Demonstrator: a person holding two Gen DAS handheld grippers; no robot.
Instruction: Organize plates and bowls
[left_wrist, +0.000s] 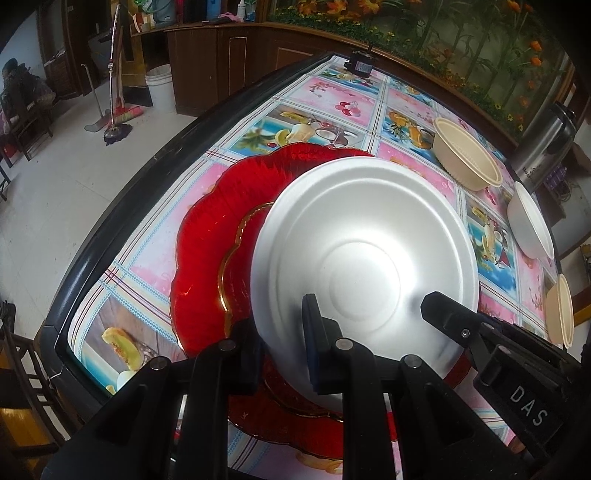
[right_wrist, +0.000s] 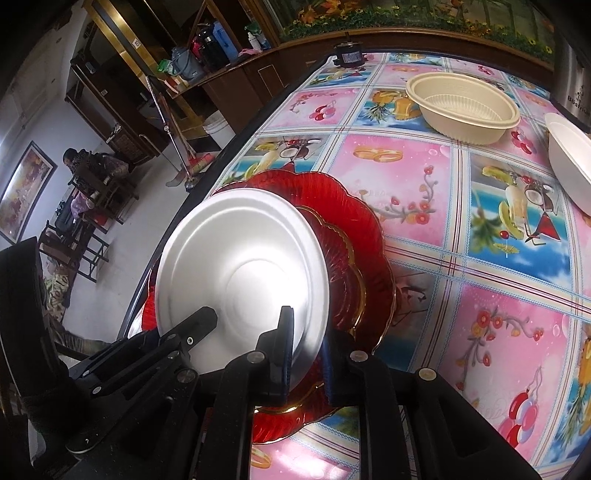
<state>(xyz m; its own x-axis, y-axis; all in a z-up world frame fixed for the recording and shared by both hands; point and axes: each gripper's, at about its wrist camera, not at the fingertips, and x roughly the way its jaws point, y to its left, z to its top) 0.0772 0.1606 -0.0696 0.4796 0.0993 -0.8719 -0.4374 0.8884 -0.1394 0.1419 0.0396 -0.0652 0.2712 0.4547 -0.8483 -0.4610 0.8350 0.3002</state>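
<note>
Fruit-patterned worktop (right_wrist: 424, 177) carries a red scalloped glass plate (left_wrist: 207, 240); above it, a white foam plate (left_wrist: 365, 243) sits tilted, clamped at its near rim by left gripper (left_wrist: 280, 339) and right gripper (right_wrist: 306, 354).

Bright indoor light, glare on white plate (left_wrist: 364, 251), fisheye-bent edges, dark corners

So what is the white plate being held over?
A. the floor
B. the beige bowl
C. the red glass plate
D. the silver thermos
C. The white foam plate sits tilted above the red glass plate, whose scalloped rim shows around it, with the left gripper and the right gripper each shut on its near edge; the beige bowl stands apart, farther back on the table.
</note>
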